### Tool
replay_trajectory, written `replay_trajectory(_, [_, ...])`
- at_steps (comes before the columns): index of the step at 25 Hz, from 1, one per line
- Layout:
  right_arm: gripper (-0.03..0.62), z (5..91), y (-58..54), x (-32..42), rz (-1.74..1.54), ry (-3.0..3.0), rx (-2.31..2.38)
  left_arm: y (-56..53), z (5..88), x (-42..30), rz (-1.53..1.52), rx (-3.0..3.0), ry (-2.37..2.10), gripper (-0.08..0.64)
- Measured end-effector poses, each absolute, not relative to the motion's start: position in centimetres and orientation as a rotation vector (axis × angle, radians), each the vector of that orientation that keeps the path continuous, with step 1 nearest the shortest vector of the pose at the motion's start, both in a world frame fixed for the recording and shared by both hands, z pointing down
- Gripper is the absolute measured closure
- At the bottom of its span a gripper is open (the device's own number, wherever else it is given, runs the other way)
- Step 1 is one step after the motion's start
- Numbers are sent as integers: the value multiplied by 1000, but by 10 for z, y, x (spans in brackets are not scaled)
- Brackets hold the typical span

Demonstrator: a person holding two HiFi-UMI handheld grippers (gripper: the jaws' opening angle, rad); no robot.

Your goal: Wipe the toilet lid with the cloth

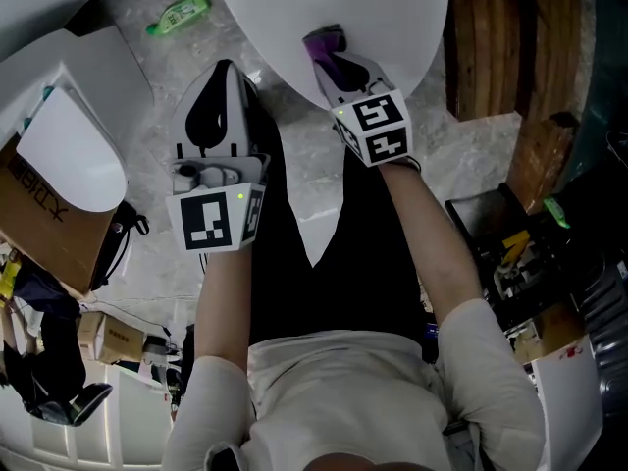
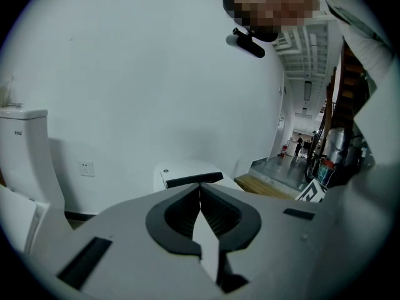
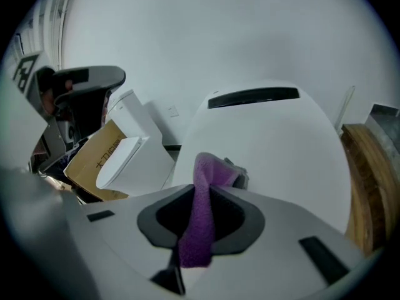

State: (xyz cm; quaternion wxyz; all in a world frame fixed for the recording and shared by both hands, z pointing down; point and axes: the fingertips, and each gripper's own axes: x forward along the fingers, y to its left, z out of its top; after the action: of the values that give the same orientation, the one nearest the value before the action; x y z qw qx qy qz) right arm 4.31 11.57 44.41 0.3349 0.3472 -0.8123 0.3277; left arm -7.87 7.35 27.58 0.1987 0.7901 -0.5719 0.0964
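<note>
Purple cloth [image 3: 201,217] bunched, on closed white toilet lid [image 3: 275,142]

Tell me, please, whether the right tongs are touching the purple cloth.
Touching. The right gripper view shows the cloth pinched between the jaws of the right tongs.

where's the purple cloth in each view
Head view: top centre, cloth in the right claw at the lid's near edge.
Left gripper view: not in it.
Right gripper view: lower centre, cloth pinched between the jaws.
Shared landmark: the white lid, head and right gripper views.
</note>
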Motion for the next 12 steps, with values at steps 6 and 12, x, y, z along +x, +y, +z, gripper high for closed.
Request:
replay_trajectory(6, [512, 438, 108, 163, 769, -2032, 1045, 70, 274, -50, 286, 2259, -1547, 545])
replay_trajectory(12, [512, 466, 121, 244, 629, -1928, 1066, 69, 279, -29, 303, 2283, -1504, 545])
